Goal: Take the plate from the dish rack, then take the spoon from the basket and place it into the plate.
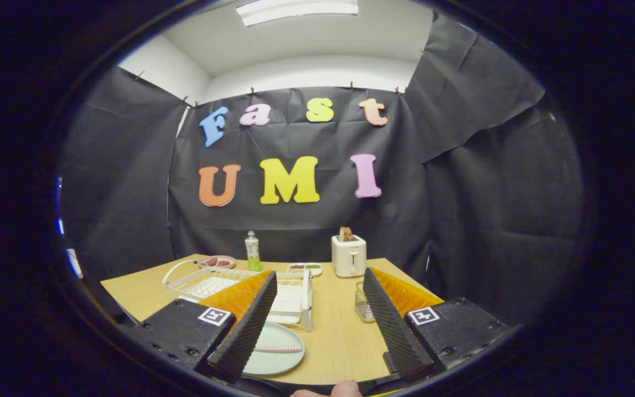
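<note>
Pale green plate (276, 353) lies flat on the wooden table (334, 336), just ahead of the left finger, partly behind it. Spoon (278, 348) with a pink striped handle rests across the plate, lying crosswise.

Tongs (317, 325) stand wide apart, holding nothing; ribbed black fingers (246, 325) angle outward, bare table between them. A fingertip of the person (345, 390) shows under the tongs.

White wire dish rack (207, 281) sits just beyond the plate, behind the left finger, its white tray touching the plate's far rim or nearly so. Small wire basket (362, 303) stands just beside the right finger, on its inner side.

Farther back: green-labelled bottle (252, 251) upright, pink dish (216, 262) with dark food beside the rack, small white tray (306, 269), white toaster (349, 255) with bread standing in its slot.
</note>
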The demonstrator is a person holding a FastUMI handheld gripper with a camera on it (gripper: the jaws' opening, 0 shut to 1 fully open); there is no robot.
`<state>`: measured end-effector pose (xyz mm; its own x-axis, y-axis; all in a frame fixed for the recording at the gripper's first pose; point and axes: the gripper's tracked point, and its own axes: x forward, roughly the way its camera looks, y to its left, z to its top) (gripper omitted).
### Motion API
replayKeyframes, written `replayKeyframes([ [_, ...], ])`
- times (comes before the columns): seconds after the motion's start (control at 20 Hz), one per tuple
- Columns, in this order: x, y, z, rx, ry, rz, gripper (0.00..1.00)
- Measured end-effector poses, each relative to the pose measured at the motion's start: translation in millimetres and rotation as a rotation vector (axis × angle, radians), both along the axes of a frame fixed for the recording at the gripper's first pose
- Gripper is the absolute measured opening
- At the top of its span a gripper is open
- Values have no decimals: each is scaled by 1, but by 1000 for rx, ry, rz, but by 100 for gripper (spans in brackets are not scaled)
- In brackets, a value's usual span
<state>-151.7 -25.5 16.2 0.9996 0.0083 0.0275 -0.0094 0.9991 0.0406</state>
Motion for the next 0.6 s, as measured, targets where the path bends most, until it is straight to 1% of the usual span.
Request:
replayKeyframes([
  [0.2, -24, 6, 29, 20, -28, 36, 100],
  [0.3, -32, 5, 42, 10, -45, 44, 100],
  [0.45, -41, 8, 47, -6, -50, 55, 100],
  [0.6, -43, 8, 44, 4, -28, 69, 100],
])
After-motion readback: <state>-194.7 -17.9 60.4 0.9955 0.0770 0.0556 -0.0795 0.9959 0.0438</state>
